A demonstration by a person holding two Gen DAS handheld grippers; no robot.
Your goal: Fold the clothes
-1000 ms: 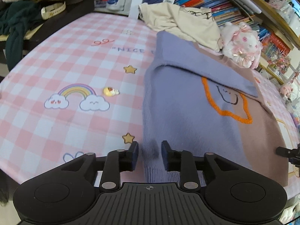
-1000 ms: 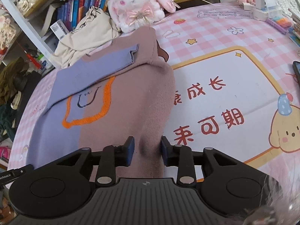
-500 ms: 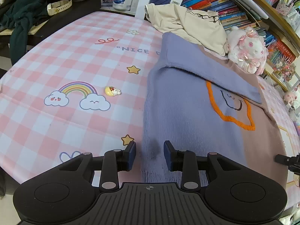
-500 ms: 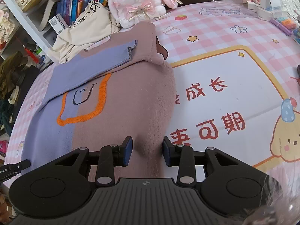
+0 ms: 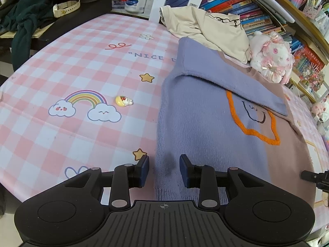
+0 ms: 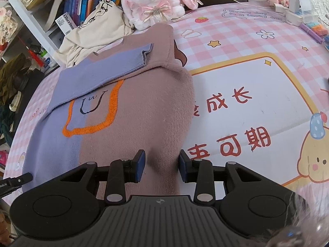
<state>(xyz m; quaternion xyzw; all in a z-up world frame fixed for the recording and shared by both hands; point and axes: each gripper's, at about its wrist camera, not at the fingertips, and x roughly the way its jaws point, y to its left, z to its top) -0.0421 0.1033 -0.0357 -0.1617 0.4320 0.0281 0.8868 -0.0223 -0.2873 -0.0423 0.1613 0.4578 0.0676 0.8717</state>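
Pink-checked cartoon-print tabletop (image 5: 78, 65): lilac-and-mauve knit sweater (image 5: 205, 127) lies flat, sleeves folded across, long axis running from near hem toward the white plush rabbit (image 6: 152, 2). Both grippers have parted slightly since a second ago. Left gripper (image 5: 164, 169) and right gripper (image 6: 160, 165) straddle hem corners, released; the hem-to-collar fold looks next.

Fuzzy matt knit sweater (image 5: 205, 123) on smooth printed tablecloth (image 5: 82, 65); matt plastic gripper (image 5: 164, 169).
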